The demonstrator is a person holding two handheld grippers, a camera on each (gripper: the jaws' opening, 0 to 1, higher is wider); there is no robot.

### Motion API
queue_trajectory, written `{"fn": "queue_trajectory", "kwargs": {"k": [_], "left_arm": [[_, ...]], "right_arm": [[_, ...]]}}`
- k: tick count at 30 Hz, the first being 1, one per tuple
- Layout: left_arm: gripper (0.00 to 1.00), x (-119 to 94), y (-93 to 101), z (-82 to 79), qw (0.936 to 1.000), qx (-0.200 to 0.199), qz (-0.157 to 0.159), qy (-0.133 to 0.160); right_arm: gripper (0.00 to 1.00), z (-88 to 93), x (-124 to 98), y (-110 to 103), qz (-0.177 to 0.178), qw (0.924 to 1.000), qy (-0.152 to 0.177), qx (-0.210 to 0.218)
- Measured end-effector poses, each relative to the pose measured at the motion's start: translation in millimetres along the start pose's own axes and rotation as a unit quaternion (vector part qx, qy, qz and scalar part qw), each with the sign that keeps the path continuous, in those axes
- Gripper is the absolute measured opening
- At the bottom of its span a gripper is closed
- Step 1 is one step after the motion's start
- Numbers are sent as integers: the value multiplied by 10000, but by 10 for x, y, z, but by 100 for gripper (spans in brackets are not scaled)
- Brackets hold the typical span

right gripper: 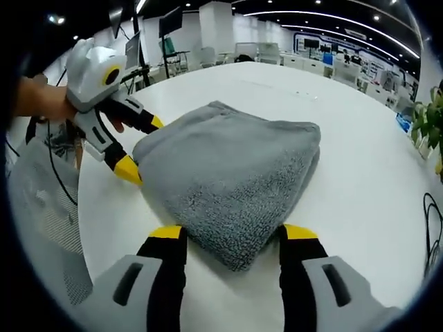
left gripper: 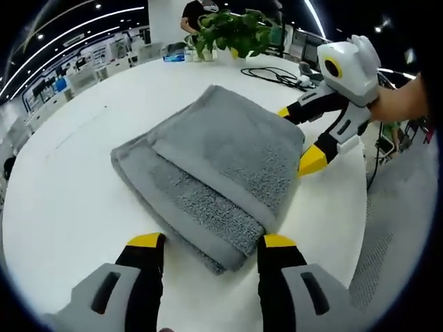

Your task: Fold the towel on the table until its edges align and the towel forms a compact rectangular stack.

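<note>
Yellow-tipped left gripper (left gripper: pixel 211 242) and right gripper (right gripper: pixel 234 232), jaws apart, straddle folded grey terry towel (left gripper: pixel 214 169) lying diagonally on round white table (left gripper: pixel 62 200); open-plan office beyond.

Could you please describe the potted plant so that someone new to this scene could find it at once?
Start at the round white table with the folded grey towel in its middle. Look past the towel to the far edge, left of the black cables. The potted plant stands there, the one leafy green thing on the table.
</note>
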State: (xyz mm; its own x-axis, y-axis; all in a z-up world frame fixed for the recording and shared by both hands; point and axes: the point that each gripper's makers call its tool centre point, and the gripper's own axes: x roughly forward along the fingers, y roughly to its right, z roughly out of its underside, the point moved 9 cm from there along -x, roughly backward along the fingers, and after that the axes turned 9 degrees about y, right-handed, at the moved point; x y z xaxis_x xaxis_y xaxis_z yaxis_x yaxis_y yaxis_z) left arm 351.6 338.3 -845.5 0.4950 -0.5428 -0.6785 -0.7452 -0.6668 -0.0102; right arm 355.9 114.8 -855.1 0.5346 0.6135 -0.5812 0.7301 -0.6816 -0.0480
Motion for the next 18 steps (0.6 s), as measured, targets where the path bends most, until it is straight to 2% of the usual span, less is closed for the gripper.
{"fn": "queue_trajectory", "kwargs": {"k": [8,18], "left_arm": [[54,117,-253,-137,9996,278,17,-89],[54,291,-522,-299,9993,374,44,-76]], "right_arm": [[52,-145,197,134,152,9999,-27,-27],[52,-282,413,360,346,9993,-58,-89]]}}
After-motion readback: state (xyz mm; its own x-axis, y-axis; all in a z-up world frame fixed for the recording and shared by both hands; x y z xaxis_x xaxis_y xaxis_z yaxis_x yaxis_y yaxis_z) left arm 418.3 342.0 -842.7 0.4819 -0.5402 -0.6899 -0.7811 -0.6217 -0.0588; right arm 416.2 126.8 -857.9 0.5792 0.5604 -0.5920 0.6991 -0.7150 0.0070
